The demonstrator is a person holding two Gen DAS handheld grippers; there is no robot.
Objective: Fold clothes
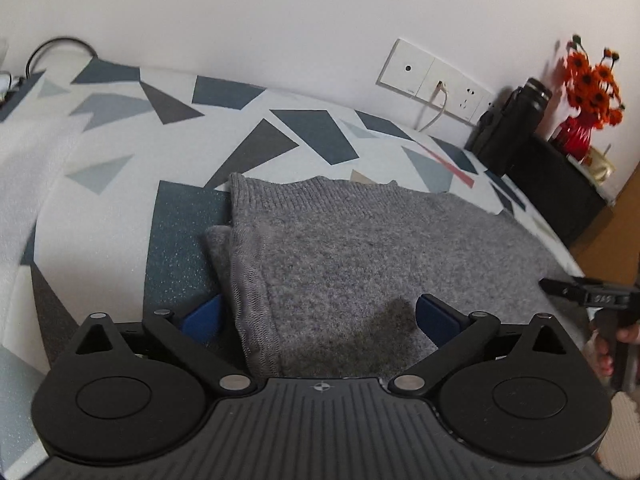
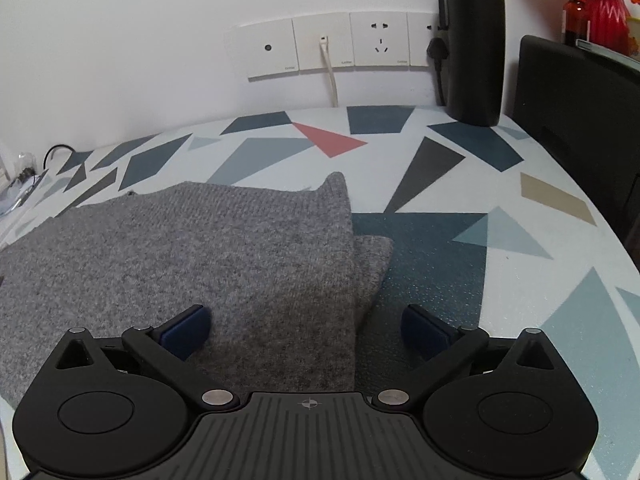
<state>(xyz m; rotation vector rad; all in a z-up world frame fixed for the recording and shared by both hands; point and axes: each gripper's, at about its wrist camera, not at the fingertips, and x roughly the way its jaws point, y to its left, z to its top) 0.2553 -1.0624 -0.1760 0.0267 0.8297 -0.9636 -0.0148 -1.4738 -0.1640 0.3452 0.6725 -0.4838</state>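
- The grey knitted woollen sweater (image 1: pixel 360 248) lies flat on the desk (image 1: pixel 120 184) with its white top and geometric grey, blue and red shapes, already doubled over itself, so we're mid-fold rather than at the start.
- On the sweater's left edge, a narrow grey flap (image 1: pixel 218 248) pokes out from under the top layer; the right wrist view shows a similar flap (image 2: pixel 372 264) peeking out past the sweater's right edge.
- The left hand-held gripper (image 1: pixel 320 316) hovers over the sweater's near left edge, blue pads spread wide apart, one off the sweater's edge over the desk, the other above the knit. Nothing is between them.
- The right hand-held gripper (image 2: pixel 306 330) mirrors it at the sweater's near right edge: pads wide apart, one over the knit, one over the dark blue patch of the desk, empty.
- Beyond the sweater, against the wall: white wall sockets (image 2: pixel 332 46) with a white cable, a tall black flask (image 2: pixel 474 44), and a red vase of orange flowers (image 1: pixel 588 92) further right of the flask.
- My read: both tools are lined up on the near corners, ready for the next fold.
- Next move, as I judge it: drop both down, close on both layers at the near edge, and carry it away toward the sweater's far edge, keeping the two sides level.
- The stray flaps may slip out; the grip probably needs to catch them too.
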